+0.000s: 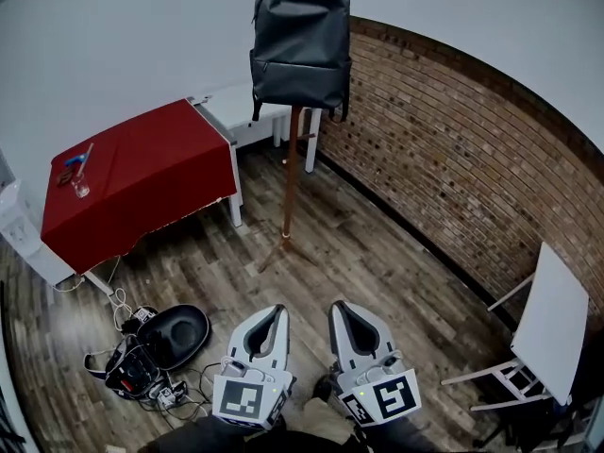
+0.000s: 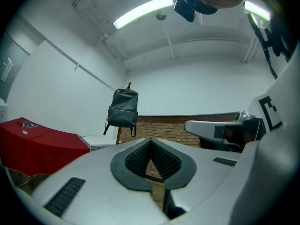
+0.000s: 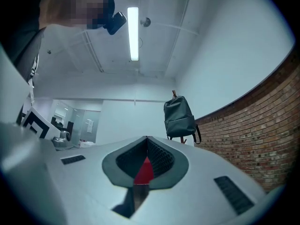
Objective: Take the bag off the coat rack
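Note:
A dark grey backpack [image 1: 301, 43] hangs from the top of a wooden coat rack [image 1: 290, 173] that stands on the plank floor near the brick wall. The backpack [image 2: 123, 107] shows far ahead in the left gripper view, and the same backpack [image 3: 179, 117] hangs far ahead in the right gripper view. My left gripper [image 1: 278, 310] and right gripper [image 1: 336, 308] are side by side low in the head view, well short of the rack. Both are shut with nothing between their jaws.
A table with a red cloth [image 1: 142, 179] stands left of the rack, with a white table [image 1: 243, 107] behind it. A black case and cables [image 1: 156, 347] lie on the floor at the left. A white folding chair [image 1: 540, 333] stands at the right by the brick wall [image 1: 453, 159].

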